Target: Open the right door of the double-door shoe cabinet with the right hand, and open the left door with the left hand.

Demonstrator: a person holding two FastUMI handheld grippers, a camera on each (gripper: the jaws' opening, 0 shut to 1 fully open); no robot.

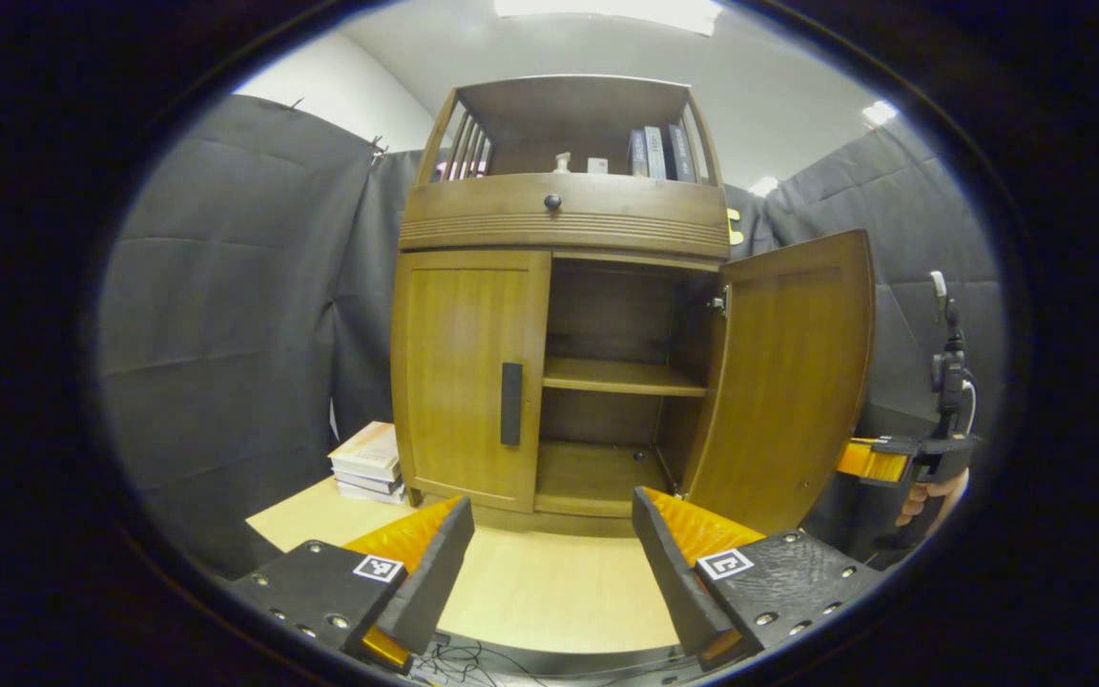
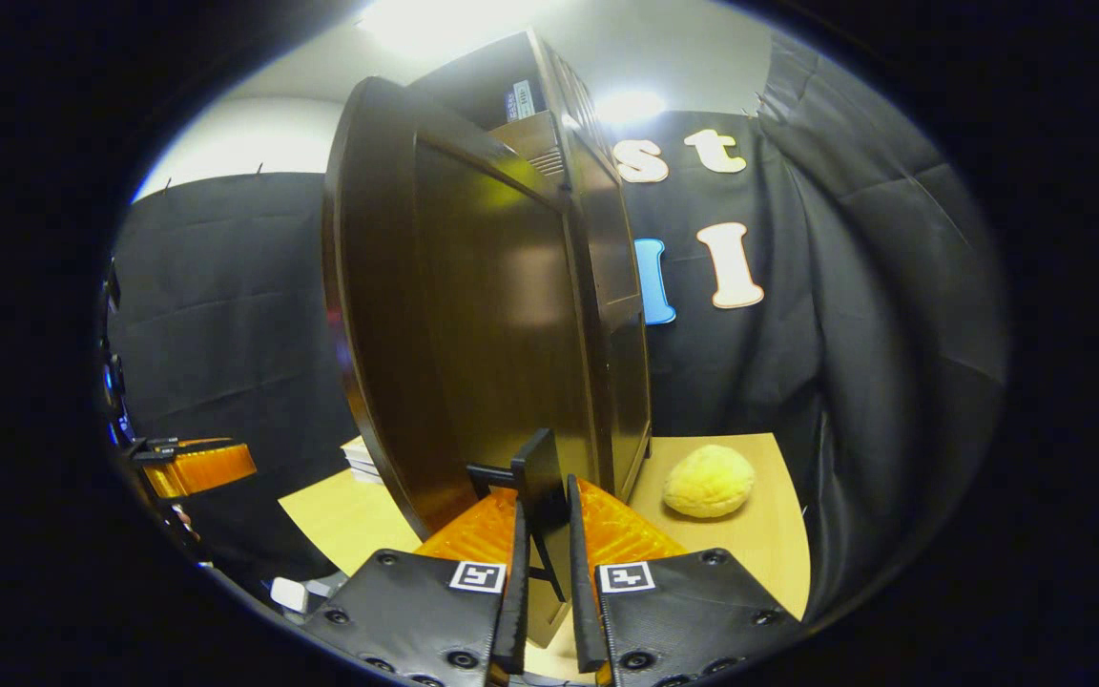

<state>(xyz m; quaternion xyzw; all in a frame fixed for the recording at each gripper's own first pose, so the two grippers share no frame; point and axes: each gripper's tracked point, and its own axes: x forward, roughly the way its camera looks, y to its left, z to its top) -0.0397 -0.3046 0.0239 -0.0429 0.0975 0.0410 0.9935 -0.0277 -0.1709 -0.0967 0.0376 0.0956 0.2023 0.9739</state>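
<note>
Left gripper (image 1: 549,553) gapes wide before the closed left door (image 1: 468,372); right gripper (image 2: 544,534) clamps the open right door's handle (image 2: 542,487); a plush (image 2: 708,481) beside the cabinet (image 1: 564,286)

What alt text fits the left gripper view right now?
The shoe cabinet stands with its right door swung open, baring empty shelves, and its left door closed. The open left gripper faces it, short of the left door's handle; books lie beside the cabinet.
</note>
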